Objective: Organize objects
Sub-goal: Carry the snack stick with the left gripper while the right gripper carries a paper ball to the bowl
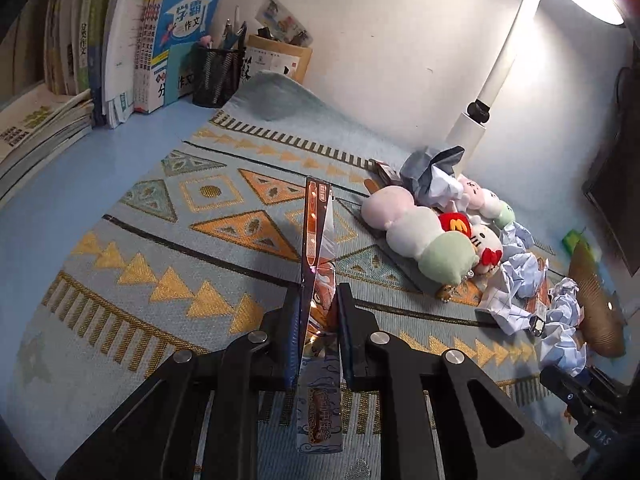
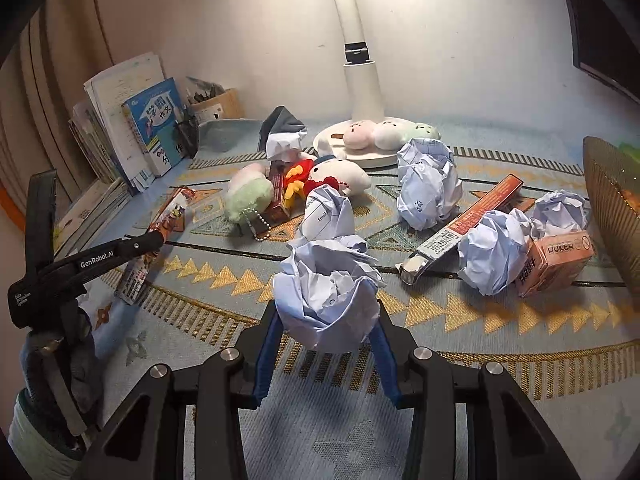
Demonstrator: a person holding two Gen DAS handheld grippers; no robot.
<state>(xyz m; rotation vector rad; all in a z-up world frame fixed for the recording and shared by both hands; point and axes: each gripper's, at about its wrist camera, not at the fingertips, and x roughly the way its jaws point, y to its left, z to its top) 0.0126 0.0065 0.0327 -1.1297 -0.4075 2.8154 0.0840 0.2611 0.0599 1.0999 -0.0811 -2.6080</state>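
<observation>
A: Two grippers, both closed on something. The left gripper (image 1: 318, 300) pinches a flat orange-and-clear plastic pen packet (image 1: 318, 240) edge-on above the pale blue woven mat with gold triangles (image 1: 160, 276). The right gripper (image 2: 326, 332) squeezes a crumpled ball of white lined paper (image 2: 328, 300) between its blue pads.

B: Any writing you can read?

A: From the right wrist view, the left tool's black arm (image 2: 100, 258) says "GenRobot.AI". A pink cardboard box (image 2: 554, 262) at the right shows "DUKER", though I'm not certain of every letter. The paper ball behind the held one (image 2: 326, 212) shows "Email". A blue-covered book (image 1: 186, 20) standing by the black mesh pen cup (image 1: 216, 76) carries large Chinese characters.

B: What else lies on the mat?

A: More crumpled paper balls (image 2: 430, 196), a long orange carton with a barcode (image 2: 466, 224), a white Hello Kitty plush with a red bow (image 1: 486, 244) and a pink, white and green dumpling plush (image 1: 420, 236) beside it. The white lamp stem (image 2: 360, 60) rises behind.
</observation>
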